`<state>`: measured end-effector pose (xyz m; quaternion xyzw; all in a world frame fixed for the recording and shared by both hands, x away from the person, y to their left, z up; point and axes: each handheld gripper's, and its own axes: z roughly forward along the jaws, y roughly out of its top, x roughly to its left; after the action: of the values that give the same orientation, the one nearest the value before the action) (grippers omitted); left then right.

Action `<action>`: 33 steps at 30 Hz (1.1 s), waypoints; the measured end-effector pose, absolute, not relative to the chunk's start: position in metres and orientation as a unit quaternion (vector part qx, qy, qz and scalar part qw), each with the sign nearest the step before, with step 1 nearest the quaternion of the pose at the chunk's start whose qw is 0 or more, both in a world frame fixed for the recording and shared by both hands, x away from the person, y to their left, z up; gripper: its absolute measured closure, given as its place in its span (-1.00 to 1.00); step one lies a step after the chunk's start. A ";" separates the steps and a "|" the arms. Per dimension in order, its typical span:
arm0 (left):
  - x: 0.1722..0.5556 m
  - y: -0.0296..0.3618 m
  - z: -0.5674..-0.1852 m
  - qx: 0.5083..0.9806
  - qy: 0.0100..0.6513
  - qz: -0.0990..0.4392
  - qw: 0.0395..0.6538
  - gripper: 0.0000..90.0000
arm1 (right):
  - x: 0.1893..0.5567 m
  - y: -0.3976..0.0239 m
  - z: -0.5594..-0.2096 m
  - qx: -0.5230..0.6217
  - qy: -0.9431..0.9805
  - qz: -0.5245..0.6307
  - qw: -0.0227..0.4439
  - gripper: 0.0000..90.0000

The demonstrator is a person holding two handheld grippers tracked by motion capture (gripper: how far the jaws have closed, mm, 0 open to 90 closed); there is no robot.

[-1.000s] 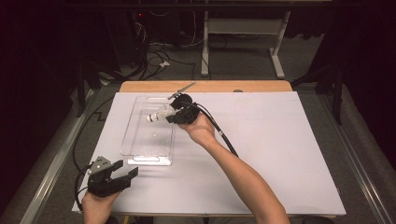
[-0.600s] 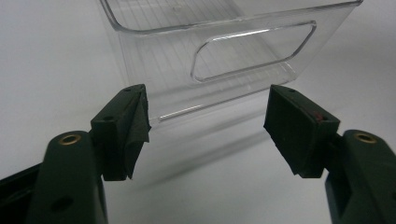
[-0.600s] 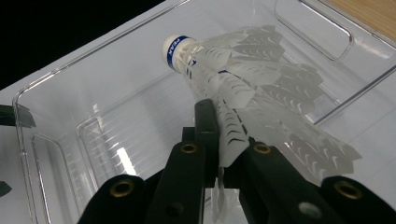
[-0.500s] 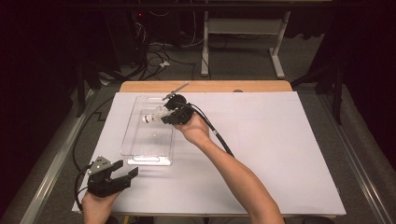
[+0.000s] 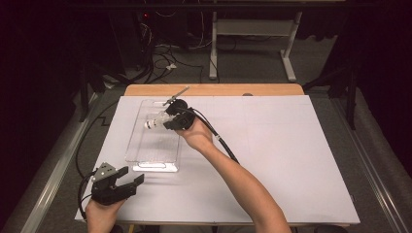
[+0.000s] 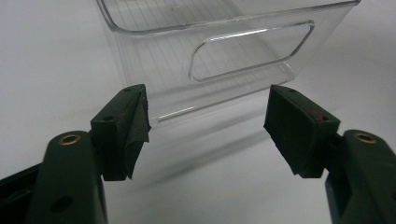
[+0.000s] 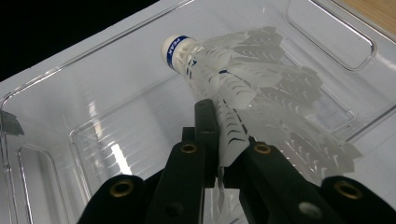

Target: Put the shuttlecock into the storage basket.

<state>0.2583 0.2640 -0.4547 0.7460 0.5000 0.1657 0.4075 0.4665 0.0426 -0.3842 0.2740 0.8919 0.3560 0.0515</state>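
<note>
A white feather shuttlecock (image 7: 219, 74) with a blue band on its cork hangs over the clear plastic bin (image 5: 141, 145). My right gripper (image 7: 224, 154) is shut on one of its feathers, the cork pointing away from the camera into the bin. In the high view the right gripper (image 5: 167, 119) sits over the bin's far right part, with the shuttlecock (image 5: 154, 122) sticking out to its left. My left gripper (image 5: 127, 183) rests near the table's front left corner, jaws open and empty. In the left gripper view it (image 6: 205, 121) faces the bin's near end wall (image 6: 224, 60) with its handle cut-out.
A white sheet (image 5: 291, 160) covers the wooden table (image 5: 272, 89). Cables trail from both grippers, the right one's (image 5: 221, 141) across the sheet. Beyond the table lie floor cables and a desk frame (image 5: 252, 43).
The right gripper with the shuttlecock has shifted slightly left and toward the far end of the bin. The left gripper has stayed put.
</note>
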 end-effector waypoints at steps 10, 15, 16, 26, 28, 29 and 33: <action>0.258 0.264 -0.455 0.744 0.501 0.169 0.408 -0.30 | 0.470 0.054 -0.391 0.278 0.893 0.350 0.052 0.98; 0.259 0.264 -0.455 0.745 0.500 0.167 0.408 -0.30 | 0.471 0.061 -0.397 0.277 0.896 0.342 0.055 0.98; 0.259 0.264 -0.455 0.746 0.500 0.167 0.408 -0.30 | 0.471 0.062 -0.398 0.277 0.897 0.339 0.056 0.98; 0.259 0.264 -0.455 0.746 0.500 0.166 0.407 -0.30 | 0.474 0.069 -0.406 0.279 0.902 0.325 0.053 0.97; 0.259 0.264 -0.455 0.746 0.500 0.166 0.408 -0.30 | 0.475 0.069 -0.408 0.278 0.903 0.324 0.053 0.97; 0.259 0.264 -0.455 0.746 0.500 0.166 0.407 -0.30 | 0.475 0.070 -0.408 0.279 0.903 0.322 0.053 0.97; 0.259 0.264 -0.455 0.747 0.499 0.165 0.407 -0.30 | 0.476 0.071 -0.408 0.282 0.904 0.317 0.060 0.96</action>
<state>0.2589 0.2637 -0.4548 0.7471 0.4987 0.1653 0.4072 0.4759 0.0715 -0.4077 0.2815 0.9038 0.3167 0.0603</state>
